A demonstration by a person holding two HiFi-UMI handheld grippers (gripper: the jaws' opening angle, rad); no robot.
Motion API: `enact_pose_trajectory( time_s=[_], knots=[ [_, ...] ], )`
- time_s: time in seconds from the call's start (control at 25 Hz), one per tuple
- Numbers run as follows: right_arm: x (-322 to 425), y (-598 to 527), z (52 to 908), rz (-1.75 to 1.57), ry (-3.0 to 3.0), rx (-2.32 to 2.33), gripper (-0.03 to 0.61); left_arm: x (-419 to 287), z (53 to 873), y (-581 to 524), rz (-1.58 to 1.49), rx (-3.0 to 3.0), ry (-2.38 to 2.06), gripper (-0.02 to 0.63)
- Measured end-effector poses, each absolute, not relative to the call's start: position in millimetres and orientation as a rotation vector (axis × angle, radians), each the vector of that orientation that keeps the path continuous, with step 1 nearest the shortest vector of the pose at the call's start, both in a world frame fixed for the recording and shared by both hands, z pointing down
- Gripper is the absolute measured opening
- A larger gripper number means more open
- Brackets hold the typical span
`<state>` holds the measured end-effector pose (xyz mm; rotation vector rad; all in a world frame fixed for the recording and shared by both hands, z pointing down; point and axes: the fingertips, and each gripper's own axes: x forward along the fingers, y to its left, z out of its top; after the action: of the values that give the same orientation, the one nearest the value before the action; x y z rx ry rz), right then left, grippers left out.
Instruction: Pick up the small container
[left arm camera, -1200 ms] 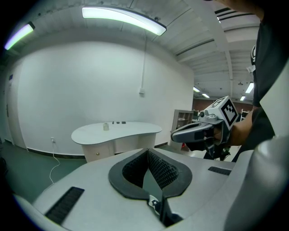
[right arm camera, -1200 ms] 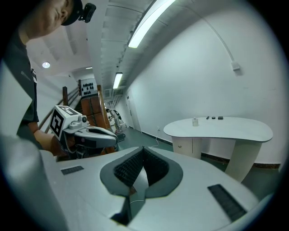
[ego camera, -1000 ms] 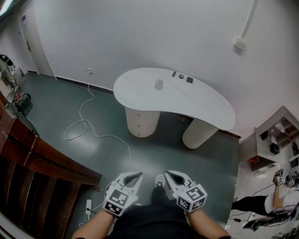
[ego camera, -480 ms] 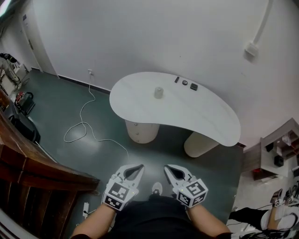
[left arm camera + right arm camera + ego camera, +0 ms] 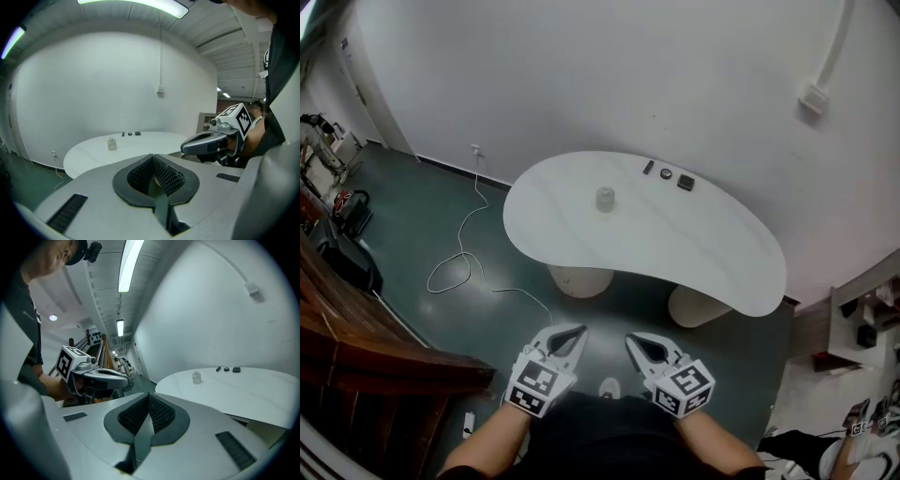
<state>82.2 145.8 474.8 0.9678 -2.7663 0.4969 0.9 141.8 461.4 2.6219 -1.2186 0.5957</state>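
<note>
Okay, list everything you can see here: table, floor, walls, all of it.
table: one, white, curved, against the wall
small container: one, pale, on the table's left part
small dark items: three, black, in a row at the table's far edge
cable: one, white, looped on the floor
wall box: one, white, high up
wooden railing: one, dark brown, lower left
left gripper: one, grey, shut, empty
right gripper: one, grey, shut, empty
</note>
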Motion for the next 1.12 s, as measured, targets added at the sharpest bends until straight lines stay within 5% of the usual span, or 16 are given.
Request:
enact_pose_trajectory(
  time_s=[1.12],
  knots=[
    [59.5, -46.1, 489.9, 0.555, -2.703, 1.036, -0.003, -20.7, 475.2, -63.7, 0.632, 2.640, -1.148, 0.015]
  ],
)
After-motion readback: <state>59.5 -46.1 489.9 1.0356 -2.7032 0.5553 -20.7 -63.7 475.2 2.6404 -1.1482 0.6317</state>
